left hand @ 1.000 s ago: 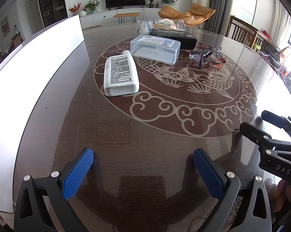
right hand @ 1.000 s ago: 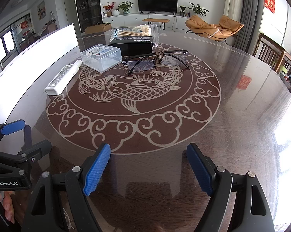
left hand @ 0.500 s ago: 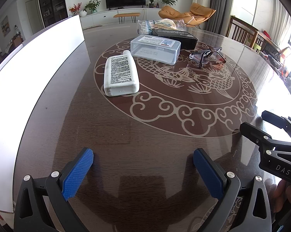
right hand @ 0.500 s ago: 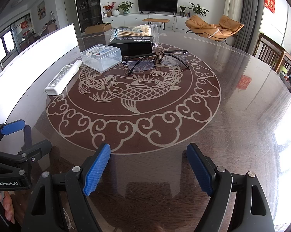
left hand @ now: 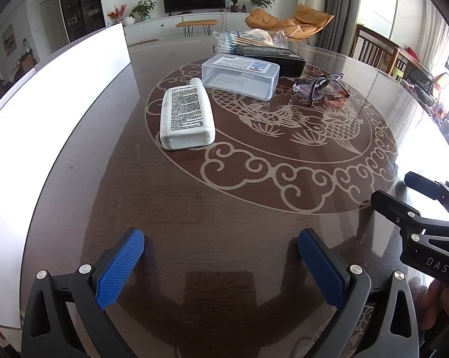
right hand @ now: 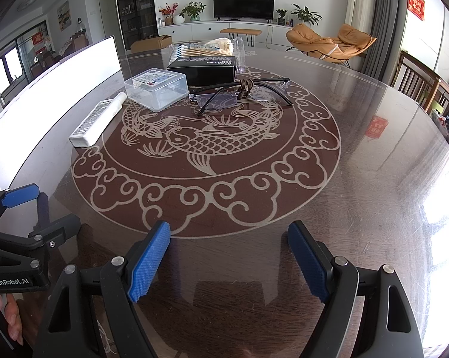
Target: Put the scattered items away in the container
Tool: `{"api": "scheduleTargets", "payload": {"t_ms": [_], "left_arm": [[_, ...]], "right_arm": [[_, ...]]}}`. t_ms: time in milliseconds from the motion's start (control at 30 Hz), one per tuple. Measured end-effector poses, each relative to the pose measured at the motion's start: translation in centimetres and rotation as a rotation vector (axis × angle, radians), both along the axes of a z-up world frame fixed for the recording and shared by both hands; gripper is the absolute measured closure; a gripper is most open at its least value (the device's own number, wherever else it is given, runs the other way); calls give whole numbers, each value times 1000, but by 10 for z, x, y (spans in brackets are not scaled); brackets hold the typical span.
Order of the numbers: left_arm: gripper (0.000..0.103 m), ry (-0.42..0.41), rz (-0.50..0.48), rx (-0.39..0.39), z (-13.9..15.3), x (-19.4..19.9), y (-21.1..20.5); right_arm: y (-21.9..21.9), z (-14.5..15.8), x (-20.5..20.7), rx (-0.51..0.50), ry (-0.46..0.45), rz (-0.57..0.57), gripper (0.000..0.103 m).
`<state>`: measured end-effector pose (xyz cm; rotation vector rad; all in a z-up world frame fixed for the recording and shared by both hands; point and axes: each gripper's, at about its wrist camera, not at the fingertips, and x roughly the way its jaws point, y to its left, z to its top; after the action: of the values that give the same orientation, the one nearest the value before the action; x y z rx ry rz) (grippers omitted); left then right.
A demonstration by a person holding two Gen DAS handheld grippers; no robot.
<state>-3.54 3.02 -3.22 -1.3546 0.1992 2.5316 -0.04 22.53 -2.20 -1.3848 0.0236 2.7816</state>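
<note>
both grippers hang over the near edge of the round dark table (right hand: pixel 373 179) with nothing between their blue pads: the left gripper (left hand: pixel 221 256) has its jaws spread wide, and the right gripper (right hand: pixel 228 253) is spread just as wide. the scattered items sit in a cluster toward the far side of the table, on the fish medallion. a white bottle (left hand: pixel 186 117) lies flat on the medallion's left rim, its cap pointing toward the far edge. just beyond it is a clear lidded plastic box (left hand: pixel 240 76), and behind that a black box (right hand: pixel 203 67) with a bag of cotton swabs (right hand: pixel 203 48) at the far edge. a pair of glasses (right hand: pixel 242 94) lies to the right of the clear box, arms folded out over the medallion. the white container (left hand: pixel 45 113) runs along the table's left edge, well apart from both grippers.
</note>
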Motion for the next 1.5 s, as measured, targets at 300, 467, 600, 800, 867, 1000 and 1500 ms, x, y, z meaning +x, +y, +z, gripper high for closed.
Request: {"api": "scheduleTargets", "payload": {"t_ms": [300, 467, 600, 800, 867, 1000, 1500], "left_arm": [[0, 0, 0, 0, 0, 0, 0], [0, 0, 0, 0, 0, 0, 0], [0, -2, -6, 2, 0, 0, -1], [0, 0, -6, 23, 2, 4, -5], [0, 7, 19, 65, 5, 7, -15], [0, 33, 86, 85, 9, 8, -37], [0, -12, 44, -3, 0, -28, -6]], "right_arm": [[0, 0, 0, 0, 0, 0, 21], [0, 0, 0, 0, 0, 0, 21], [0, 0, 0, 0, 0, 0, 21], [0, 0, 0, -1, 0, 1, 21], [0, 0, 0, -1, -1, 2, 20], [-1, -1, 0, -3, -2, 5, 19], [-2, -1, 0, -3, -2, 6, 19]]}}
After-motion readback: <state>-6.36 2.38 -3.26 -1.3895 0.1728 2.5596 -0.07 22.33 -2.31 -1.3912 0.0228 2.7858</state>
